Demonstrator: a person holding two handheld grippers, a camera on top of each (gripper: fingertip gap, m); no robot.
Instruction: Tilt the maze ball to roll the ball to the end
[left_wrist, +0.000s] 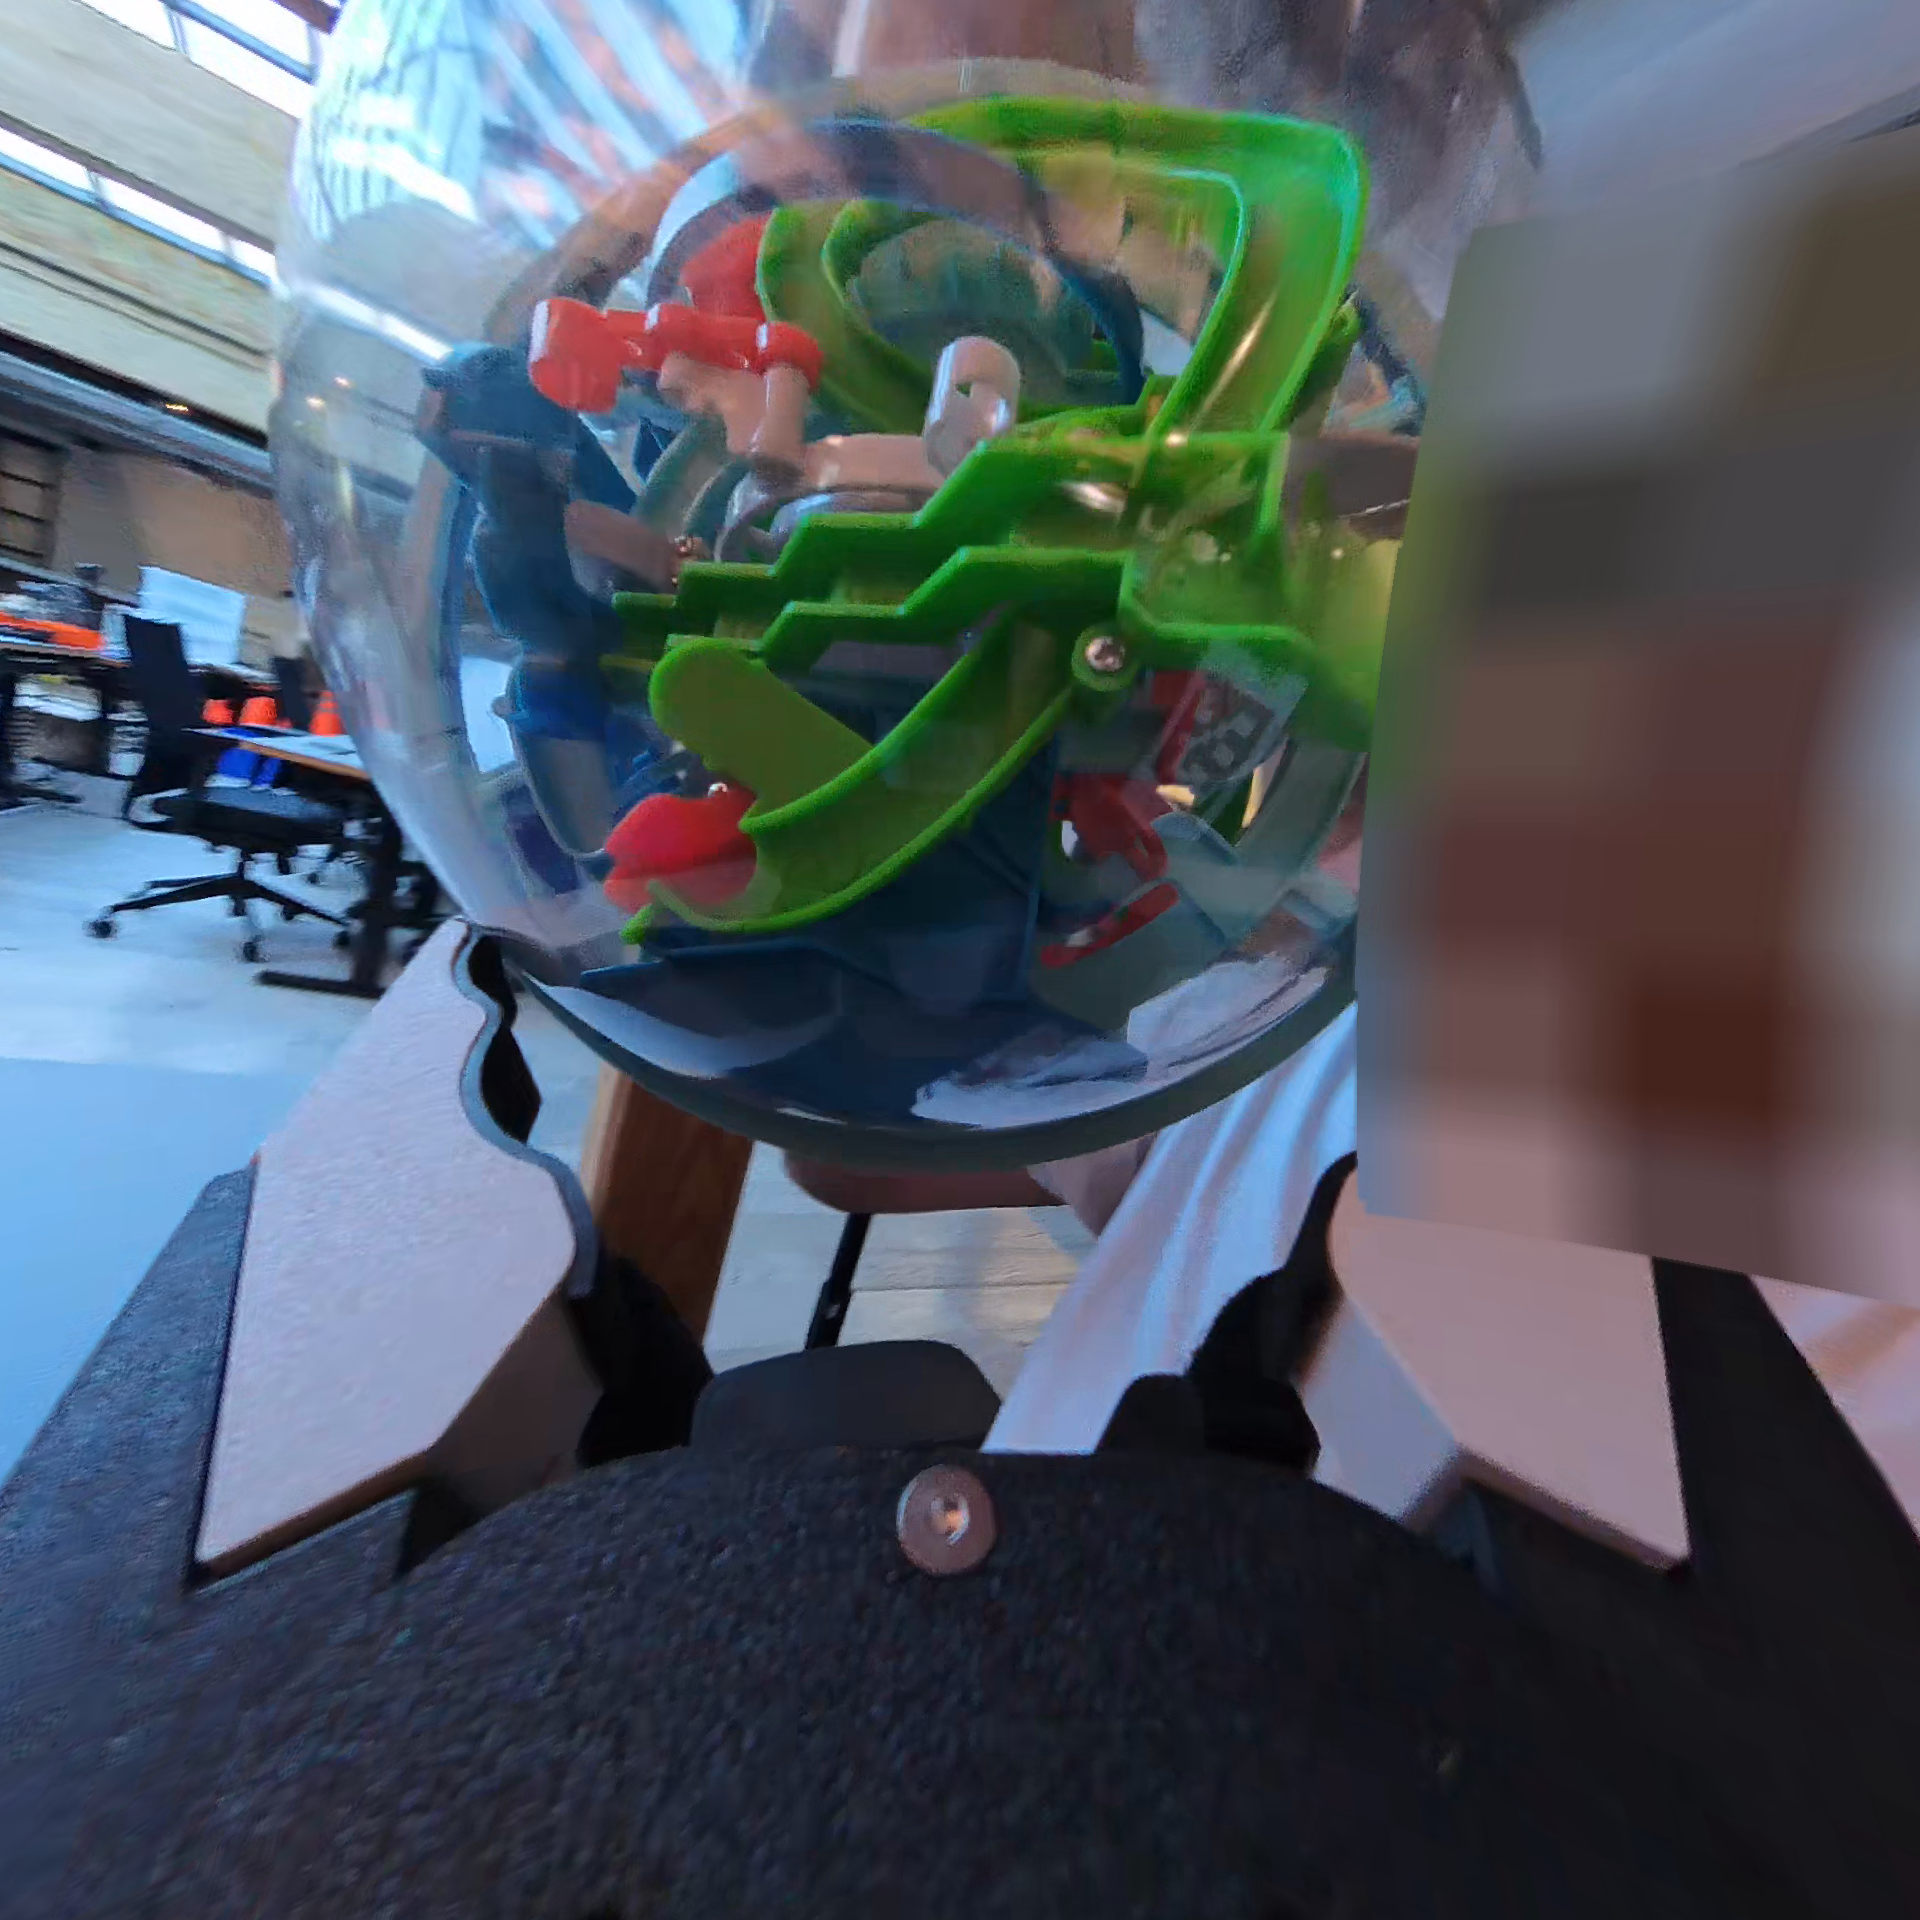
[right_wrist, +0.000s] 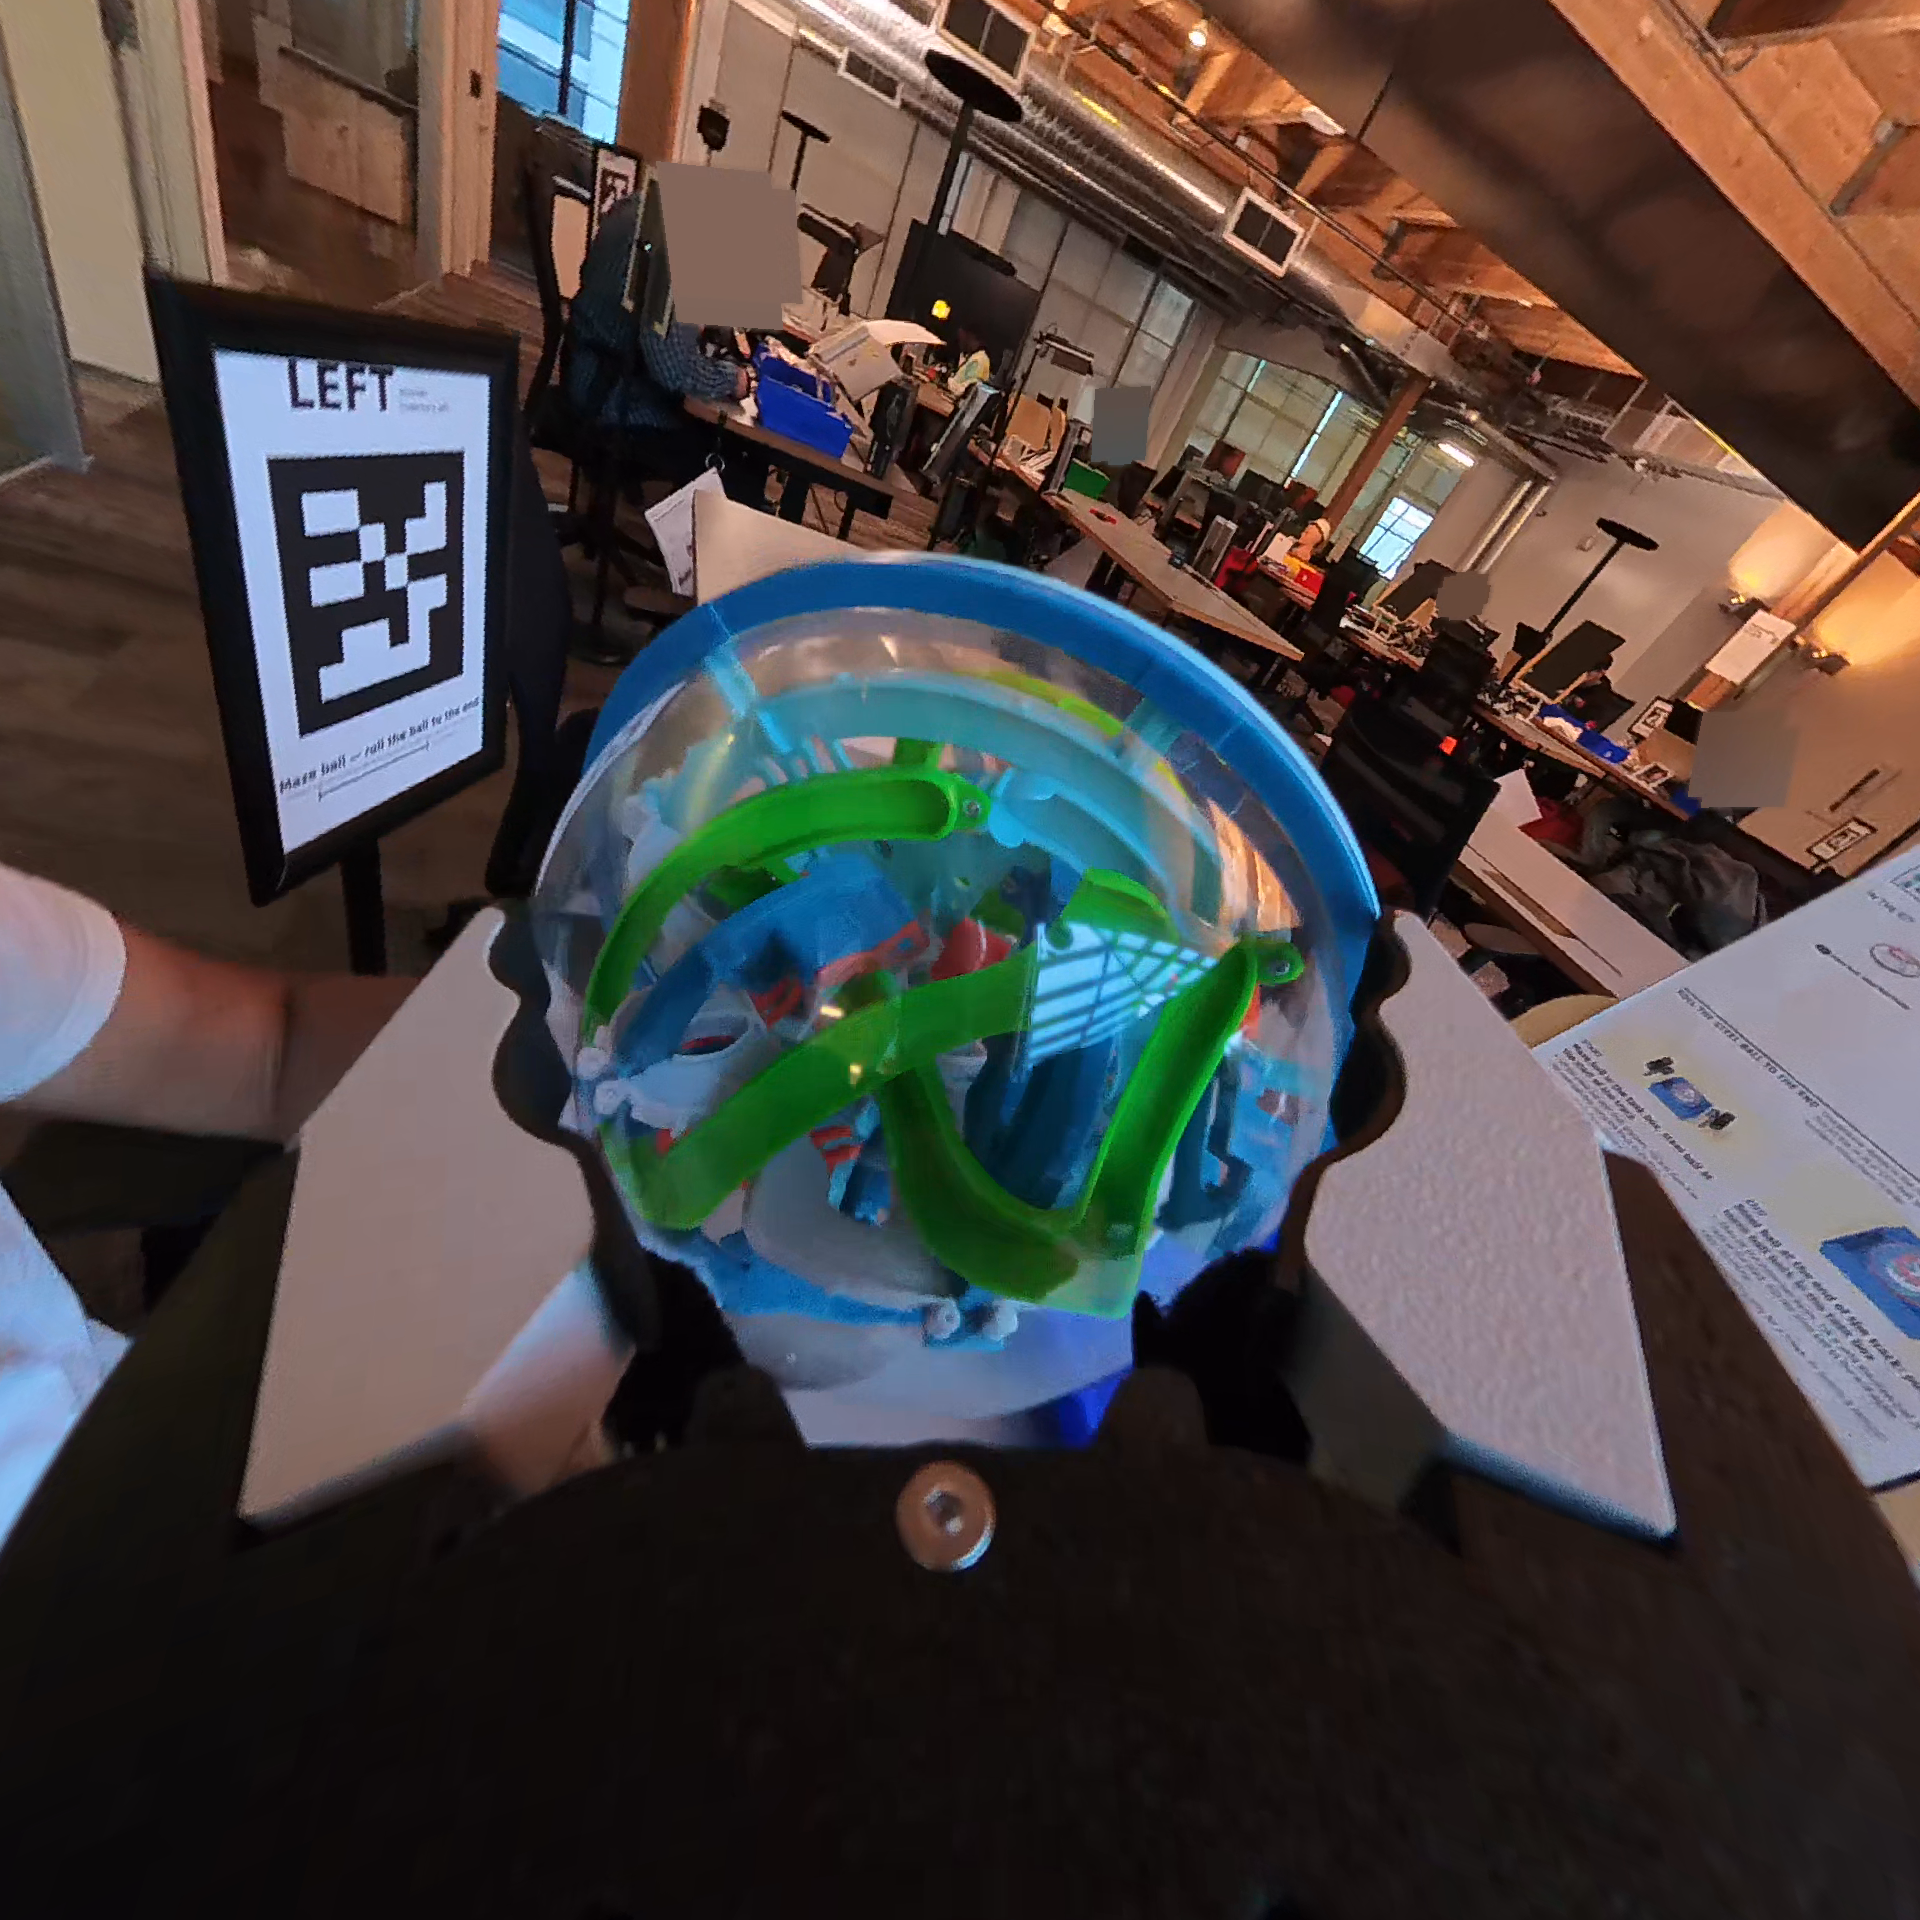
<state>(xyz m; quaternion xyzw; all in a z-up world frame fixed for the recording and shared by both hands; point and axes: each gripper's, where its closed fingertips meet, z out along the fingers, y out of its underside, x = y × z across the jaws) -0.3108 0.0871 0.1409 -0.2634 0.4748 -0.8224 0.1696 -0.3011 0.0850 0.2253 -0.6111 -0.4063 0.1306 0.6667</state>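
Between the two pale fingers of the right gripper (right_wrist: 951, 1101) the clear plastic maze ball (right_wrist: 935, 997), a sphere with green tracks and blue and red inner parts, is seen clamped, both finger pads pressed against its sides and its blue rim turned away from the camera. Nothing carries the sphere; it is held in the air, near a white printed sheet (right_wrist: 1766, 1122) at the right. From the left wrist view the same maze ball (left_wrist: 831, 623) fills the space ahead of the left gripper (left_wrist: 935, 1039), whose fingers are spread wide; whether they touch it cannot be told. The small rolling ball is not made out. Any tilt is judged to depend on the right gripper's wrist.
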